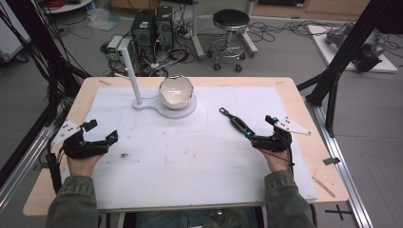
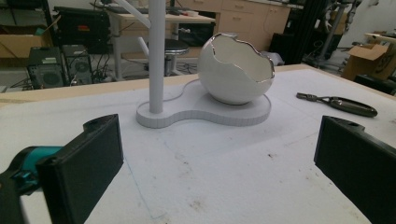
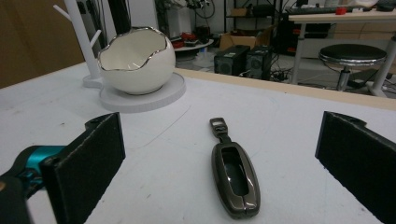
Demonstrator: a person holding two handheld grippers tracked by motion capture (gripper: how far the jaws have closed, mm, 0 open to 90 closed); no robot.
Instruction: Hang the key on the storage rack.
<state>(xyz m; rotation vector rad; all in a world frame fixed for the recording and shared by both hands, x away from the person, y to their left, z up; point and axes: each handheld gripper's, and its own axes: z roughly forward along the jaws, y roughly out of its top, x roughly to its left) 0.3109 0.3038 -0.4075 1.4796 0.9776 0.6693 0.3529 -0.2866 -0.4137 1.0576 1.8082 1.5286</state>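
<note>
The right gripper (image 3: 219,154) has its fingers (image 3: 88,154) spread wide with nothing in them, and the key fob case (image 3: 235,177) lies on the counter directly between them, just ahead and untouched. In the high view the right gripper (image 1: 260,134) sits at about four o'clock on the counter (image 1: 294,90), with the case (image 1: 236,122) stretching from its tips toward ten o'clock, its small loop end farthest from the hand. The left gripper (image 1: 102,132) rests at about eight o'clock, its fingers (image 2: 88,158) equally wide apart and holding nothing, aimed at the egg-shaped bowl (image 2: 236,70).

The case looks like a slim, hard shell, dark and glossy, probably light and stiff. That sheen suggests it could slip or skate away on the white mat (image 1: 190,156) if pressed from one side only. It lies flat and low, so the fingers would need to come right down to the mat and close across the two long edges at the widest part of the body, not on the narrow loop, which would likely let it swing.

The bowl (image 1: 176,92) sits at twelve o'clock on a white stand (image 1: 164,110) beside an upright post (image 1: 132,78); its jagged, thin rim looks ceramic and breakable, so anything set into it should go in gently.
</note>
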